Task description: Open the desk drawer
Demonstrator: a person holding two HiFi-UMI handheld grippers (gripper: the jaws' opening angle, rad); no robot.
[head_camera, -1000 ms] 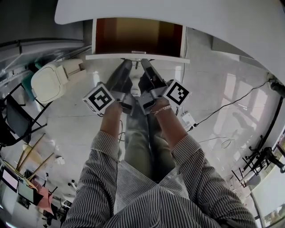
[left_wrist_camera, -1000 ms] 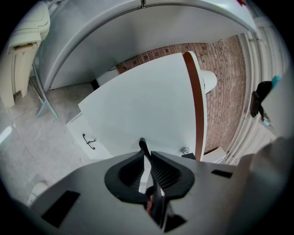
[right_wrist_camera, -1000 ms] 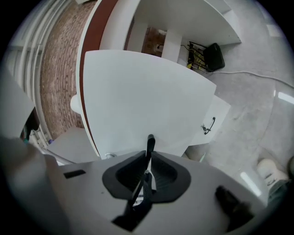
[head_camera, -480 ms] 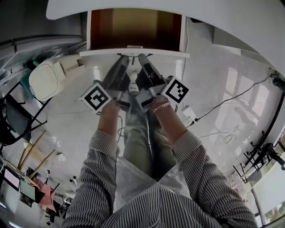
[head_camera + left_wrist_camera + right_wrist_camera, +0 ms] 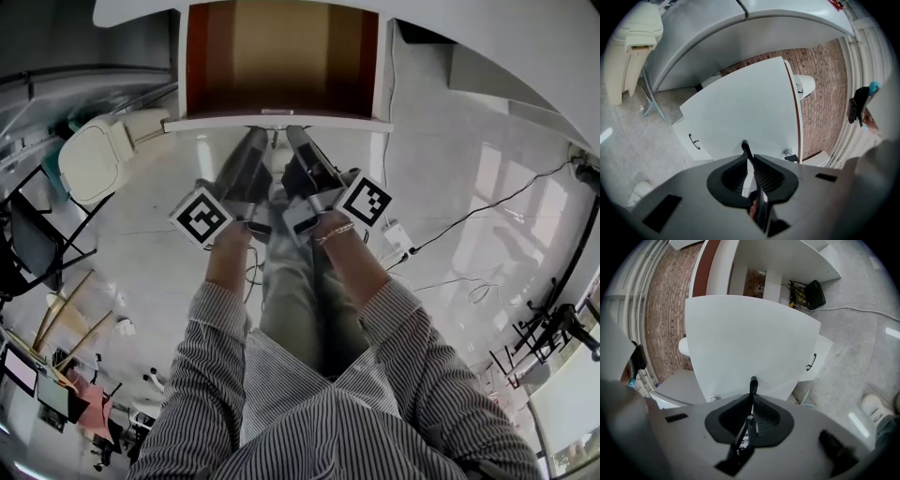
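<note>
The desk drawer [image 5: 197,66] stands pulled out from under the white desk top [image 5: 525,56], and its brown inside shows. Its white front [image 5: 745,108] fills both gripper views, as the same white front [image 5: 745,333] in the right one. My left gripper [image 5: 255,137] and right gripper [image 5: 294,135] sit side by side at the front's middle. The left gripper [image 5: 749,158] is shut on the thin dark drawer handle [image 5: 745,147], which sticks out past its pads. The right gripper [image 5: 752,398] pinches the same handle [image 5: 753,382].
A cream chair [image 5: 94,164] stands left of the drawer. A black cable [image 5: 487,216] and a white box [image 5: 397,246] lie on the glossy floor at the right. A lower drawer front with a black handle [image 5: 812,362] sits below. The person's legs are under the grippers.
The drawer has slid further out from under the desk top, showing more of its brown inside. Both grippers came back with the handle.
</note>
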